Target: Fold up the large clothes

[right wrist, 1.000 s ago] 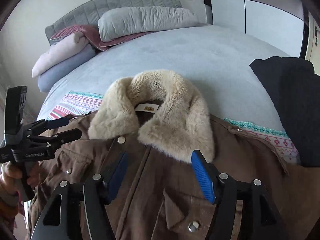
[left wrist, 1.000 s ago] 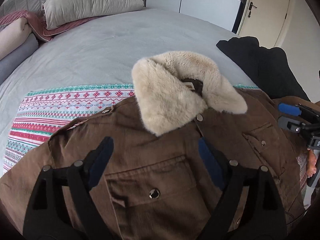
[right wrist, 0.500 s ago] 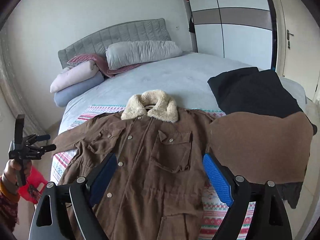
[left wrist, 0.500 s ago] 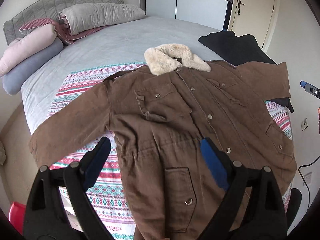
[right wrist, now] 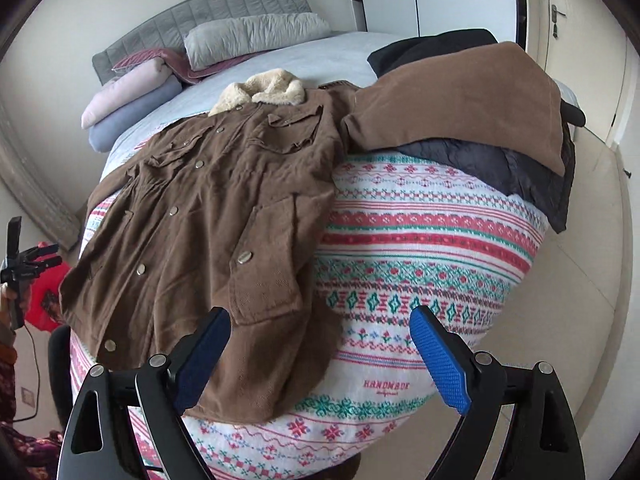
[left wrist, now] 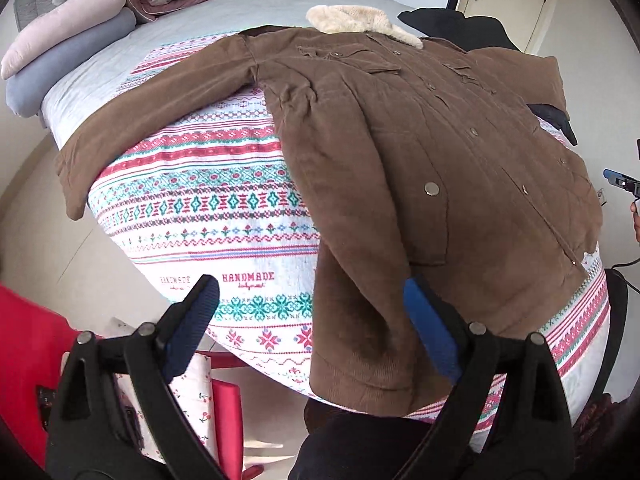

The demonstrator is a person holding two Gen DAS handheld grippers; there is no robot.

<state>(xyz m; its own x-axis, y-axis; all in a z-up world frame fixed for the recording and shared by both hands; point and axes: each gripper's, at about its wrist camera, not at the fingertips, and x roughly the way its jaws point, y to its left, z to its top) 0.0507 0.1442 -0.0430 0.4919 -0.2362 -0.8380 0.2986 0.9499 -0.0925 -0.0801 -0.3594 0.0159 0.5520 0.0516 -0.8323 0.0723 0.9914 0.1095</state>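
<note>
The coat lies face up on the patterned blanket at the foot of the bed, buttoned, its fur collar toward the pillows and its hem drooping over the bed's edge. One sleeve stretches out flat across the blanket; the other sleeve rests on a dark garment beside it. Both tongs hang just off the hem with nothing in them: the left gripper has its jaws wide apart at one hem corner, the right gripper likewise spread at the other. The coat looks like thick corduroy, probably lined, so I judge it heavy and soft, grippy rather than slippery, and prone to sag and drag. A pinch on a single layer may slip off under the weight; the double-stitched hem corners, the cuffs or the shoulder seams seem the surest places to bite.
</note>
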